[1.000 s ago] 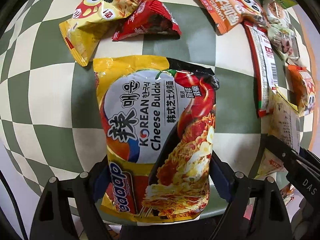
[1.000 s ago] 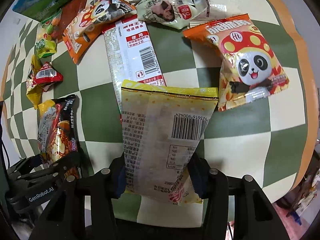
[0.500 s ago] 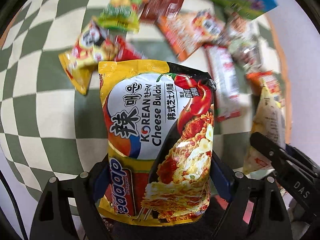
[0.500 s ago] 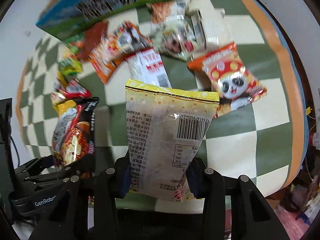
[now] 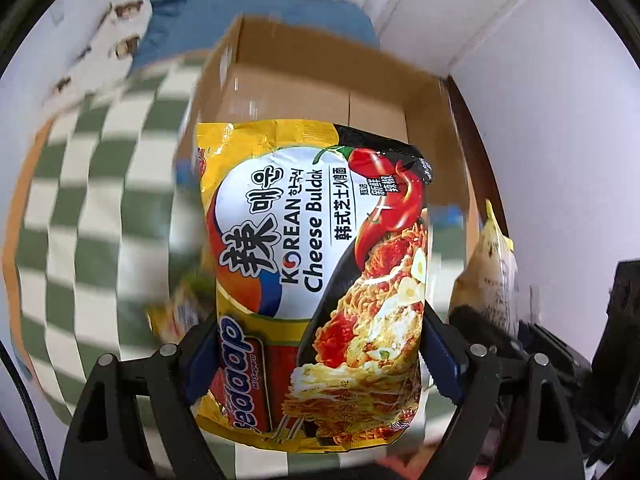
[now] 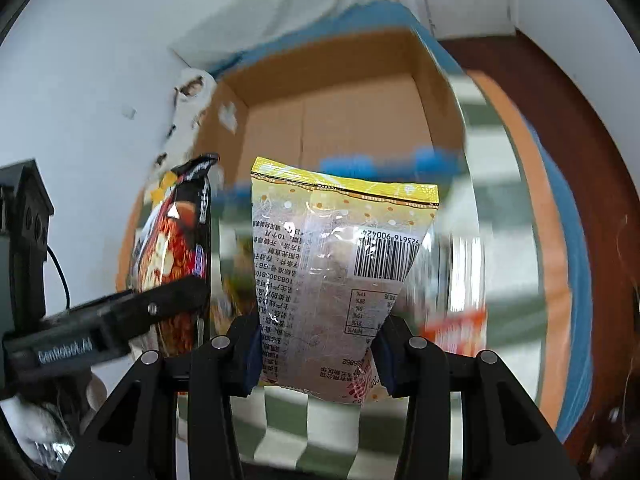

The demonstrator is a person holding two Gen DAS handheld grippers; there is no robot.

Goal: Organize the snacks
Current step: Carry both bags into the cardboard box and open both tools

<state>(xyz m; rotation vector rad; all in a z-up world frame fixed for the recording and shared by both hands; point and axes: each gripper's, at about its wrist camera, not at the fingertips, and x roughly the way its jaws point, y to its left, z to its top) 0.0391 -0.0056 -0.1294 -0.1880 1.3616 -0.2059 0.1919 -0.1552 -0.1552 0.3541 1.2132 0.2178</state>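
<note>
My left gripper [image 5: 320,360] is shut on a yellow and black Korean cheese noodle packet [image 5: 316,264], gripping its lower part from both sides. The packet hangs in the air in front of an open cardboard box [image 5: 320,92]. My right gripper [image 6: 318,360] is shut on a pale yellow snack bag [image 6: 332,276], barcode side facing the camera. It is also held up before the same box [image 6: 340,120]. In the right wrist view the noodle packet [image 6: 176,248] is just to the left of the bag. In the left wrist view the snack bag [image 5: 488,272] shows at the right edge.
The box stands on the green and white checked tablecloth [image 5: 80,240] near a white wall [image 5: 540,120], and what I see of its inside is bare cardboard. Blurred snack packets lie below, one of them orange [image 6: 456,328]. A dark wooden edge [image 6: 592,200] runs along the right.
Both grippers have risen with their packets and tilted upward. The snacks on the table have dropped out of sight, and the open cardboard box and wall have come into view.
</note>
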